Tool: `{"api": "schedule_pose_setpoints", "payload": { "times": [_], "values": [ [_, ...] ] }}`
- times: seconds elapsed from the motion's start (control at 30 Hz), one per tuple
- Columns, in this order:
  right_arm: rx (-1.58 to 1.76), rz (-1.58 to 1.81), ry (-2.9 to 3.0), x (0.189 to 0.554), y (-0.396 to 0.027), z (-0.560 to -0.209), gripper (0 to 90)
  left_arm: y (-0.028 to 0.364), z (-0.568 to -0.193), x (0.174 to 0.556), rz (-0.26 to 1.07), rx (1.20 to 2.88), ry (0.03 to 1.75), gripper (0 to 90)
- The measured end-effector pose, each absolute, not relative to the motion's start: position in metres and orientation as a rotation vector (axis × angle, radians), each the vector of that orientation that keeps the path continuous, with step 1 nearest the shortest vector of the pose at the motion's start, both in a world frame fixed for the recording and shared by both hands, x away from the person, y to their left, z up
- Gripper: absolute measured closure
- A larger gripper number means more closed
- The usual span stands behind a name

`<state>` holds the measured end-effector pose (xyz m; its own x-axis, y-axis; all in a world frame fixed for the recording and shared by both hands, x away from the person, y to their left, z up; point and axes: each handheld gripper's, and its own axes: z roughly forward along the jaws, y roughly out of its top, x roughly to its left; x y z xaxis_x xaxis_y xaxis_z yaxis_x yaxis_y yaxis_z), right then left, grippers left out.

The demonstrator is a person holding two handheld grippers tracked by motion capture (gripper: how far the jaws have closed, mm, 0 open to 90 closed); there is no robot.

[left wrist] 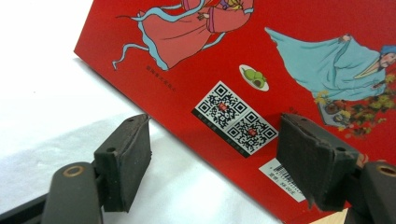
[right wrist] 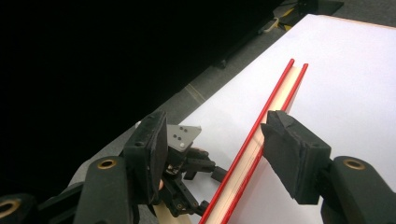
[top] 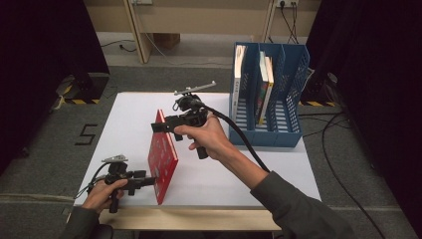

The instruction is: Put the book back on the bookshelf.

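Red book [top: 161,157] is standing on edge near the tabletop's [top: 278,169] front edge, right gripper [top: 158,127] straddling its top, jaws spread. Left gripper [left wrist: 212,158] is facing the cover [left wrist: 243,60], also spread. Right gripper view: centre the page block [right wrist: 261,135] before pinching.

Glossy red book [left wrist: 187,56] on matt white tabletop [top: 209,169].
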<state>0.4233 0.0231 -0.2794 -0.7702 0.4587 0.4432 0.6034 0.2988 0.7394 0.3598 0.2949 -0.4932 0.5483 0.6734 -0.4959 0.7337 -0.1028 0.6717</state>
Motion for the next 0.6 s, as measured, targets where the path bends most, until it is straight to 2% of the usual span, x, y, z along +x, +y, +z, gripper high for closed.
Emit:
{"api": "schedule_pose_setpoints", "payload": {
  "times": [0.27,0.37,0.53,0.6],
  "values": [
    [-0.976,-1.5,-2.371,0.4252,0.0253,-0.2806,41.0,0.2937,-0.4937,0.3593,-0.083,1.815,1.157,27.3],
    [-0.982,-1.484,-2.407,0.4246,0.0287,-0.2838,37.0,0.2918,-0.4946,0.3599,-0.083,1.808,1.161,27.7],
    [-0.987,-1.466,-2.431,0.4248,0.027,-0.2835,38.4,0.2905,-0.4945,0.3596,-0.081,1.807,1.164,27.7],
    [-0.987,-1.451,-2.455,0.4254,0.0268,-0.2827,41.6,0.2902,-0.4947,0.3595,-0.082,1.804,1.166,27.8]
  ]
}}
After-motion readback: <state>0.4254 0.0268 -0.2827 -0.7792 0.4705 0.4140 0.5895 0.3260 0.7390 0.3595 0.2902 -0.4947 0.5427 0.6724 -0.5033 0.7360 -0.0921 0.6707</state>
